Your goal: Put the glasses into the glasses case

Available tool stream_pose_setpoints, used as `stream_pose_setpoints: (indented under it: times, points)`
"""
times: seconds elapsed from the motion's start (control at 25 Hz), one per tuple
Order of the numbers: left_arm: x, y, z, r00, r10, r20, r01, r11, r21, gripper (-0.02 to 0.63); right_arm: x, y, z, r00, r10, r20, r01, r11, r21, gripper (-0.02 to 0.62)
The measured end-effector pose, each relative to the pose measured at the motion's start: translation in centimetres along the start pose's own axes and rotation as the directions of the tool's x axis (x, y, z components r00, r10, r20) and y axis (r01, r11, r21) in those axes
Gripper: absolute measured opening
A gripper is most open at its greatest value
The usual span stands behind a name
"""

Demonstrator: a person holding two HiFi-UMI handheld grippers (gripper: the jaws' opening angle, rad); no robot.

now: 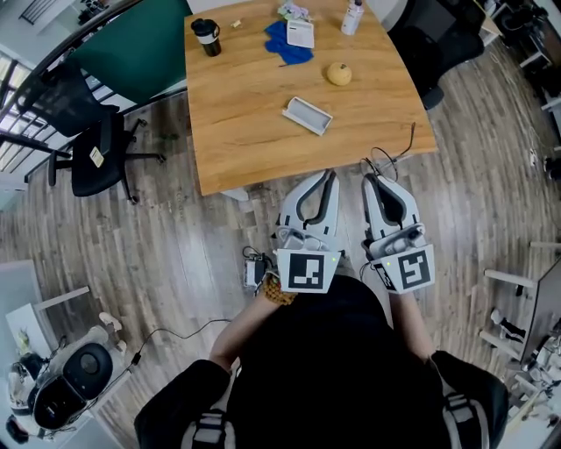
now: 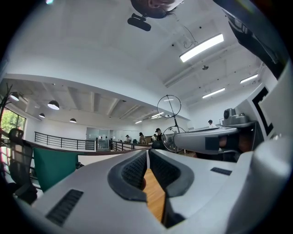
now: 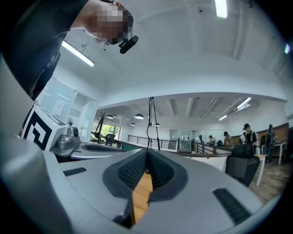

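Note:
The glasses case (image 1: 307, 115), a pale flat box, lies near the middle of the wooden table (image 1: 228, 140). Thin black wire-framed glasses (image 1: 387, 161) hang at the table's front edge, pinched in my right gripper (image 1: 370, 178), which is shut on them. In the right gripper view the dark wire of the glasses (image 3: 150, 119) rises from the closed tips of the right gripper (image 3: 147, 151). The left gripper view shows the round rims of the glasses (image 2: 169, 106) above the right gripper (image 2: 206, 139). My left gripper (image 1: 331, 175) (image 2: 148, 151) is shut and holds nothing, just left of the right one.
At the table's far side stand a black cup (image 1: 207, 37), a blue cloth (image 1: 287, 48) with a white box (image 1: 300, 33) on it, a white bottle (image 1: 352, 16) and a yellow fruit (image 1: 339, 74). A black office chair (image 1: 96, 156) stands to the left on the wooden floor.

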State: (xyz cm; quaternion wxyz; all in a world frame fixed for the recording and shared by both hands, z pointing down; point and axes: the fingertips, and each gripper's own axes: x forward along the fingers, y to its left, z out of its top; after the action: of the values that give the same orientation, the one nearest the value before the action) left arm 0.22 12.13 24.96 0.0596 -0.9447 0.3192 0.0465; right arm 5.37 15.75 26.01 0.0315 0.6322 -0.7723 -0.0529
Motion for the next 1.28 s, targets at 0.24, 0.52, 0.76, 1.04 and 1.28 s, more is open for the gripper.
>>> stream_pose_setpoints:
  times: [0.24, 0.52, 0.76, 1.04, 1.28]
  points:
    - [-0.1, 3.3, -1.0, 0.999, 0.036, -0.023, -0.036, 0.999, -0.008, 0.04, 3.1, 0.5, -0.3, 1.0, 0.015, -0.02, -0.015, 1.0, -0.002, 0.014]
    - [0.6, 5.9, -2.9, 0.994, 0.069, -0.079, -0.068, 0.998, 0.007, 0.04, 7.4, -0.5, -2.2, 0.997, 0.064, -0.046, -0.064, 0.998, 0.015, 0.014]
    - [3.0, 8.1, -4.6, 0.986, 0.098, -0.132, -0.096, 0.995, 0.02, 0.04, 11.6, -2.6, -3.8, 0.994, 0.095, -0.045, -0.092, 0.995, 0.049, 0.014]
    - [8.4, 9.0, -6.2, 0.983, 0.068, -0.173, -0.058, 0.996, 0.062, 0.04, 15.1, -6.8, -5.3, 0.994, 0.094, -0.047, -0.091, 0.994, 0.065, 0.014]
    - [14.9, 8.2, -5.4, 0.986, 0.04, -0.164, -0.031, 0.998, 0.054, 0.04, 17.8, -11.8, -6.0, 0.999, 0.044, 0.01, -0.045, 0.99, 0.134, 0.014]
